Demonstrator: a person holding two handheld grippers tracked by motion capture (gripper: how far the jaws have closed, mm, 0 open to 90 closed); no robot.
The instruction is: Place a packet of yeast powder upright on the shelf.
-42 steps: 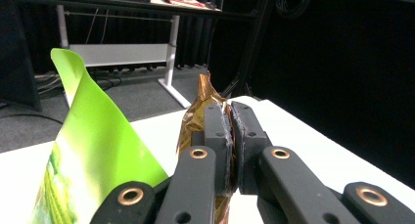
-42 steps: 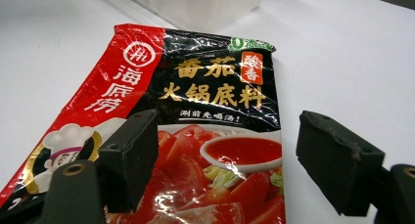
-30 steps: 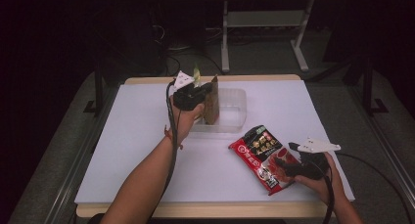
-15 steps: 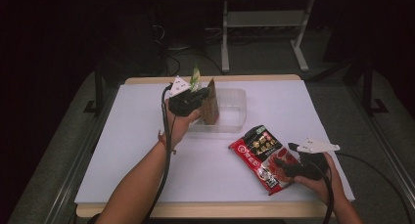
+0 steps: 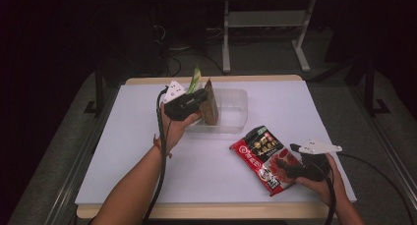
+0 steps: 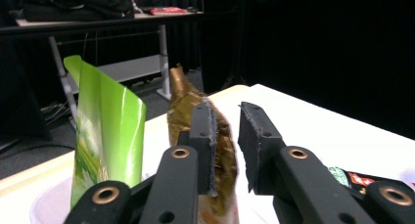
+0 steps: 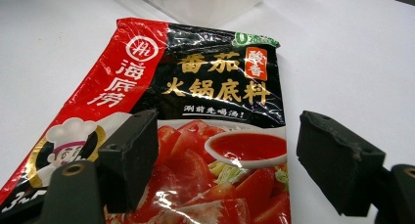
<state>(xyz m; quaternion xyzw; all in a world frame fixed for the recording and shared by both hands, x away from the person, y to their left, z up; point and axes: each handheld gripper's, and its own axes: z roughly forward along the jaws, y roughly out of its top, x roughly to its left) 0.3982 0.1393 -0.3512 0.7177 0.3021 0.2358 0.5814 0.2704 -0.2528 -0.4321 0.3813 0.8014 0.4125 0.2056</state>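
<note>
A brown packet (image 5: 211,103) stands upright at the left end of a clear plastic tub (image 5: 235,118) at the back middle of the table. My left gripper (image 5: 201,101) is shut on its near edge; in the left gripper view the packet (image 6: 222,150) sits in the narrow gap of the left gripper (image 6: 226,111). A green packet (image 5: 195,79) (image 6: 107,136) stands just beside it. A red and black hotpot soup packet (image 5: 260,154) (image 7: 215,87) lies flat at the front right. My right gripper (image 5: 282,167) (image 7: 227,131) hovers open low over its near end, one jaw on either side.
The white tabletop (image 5: 133,151) has bare room at the left and front middle. Its front edge (image 5: 206,210) runs close behind the right hand. A white-legged stand (image 5: 265,23) is on the dark floor beyond the table.
My left gripper has brought the brown packet a little lower, down toward the tub. The right gripper and the red packet have stayed where they were.
</note>
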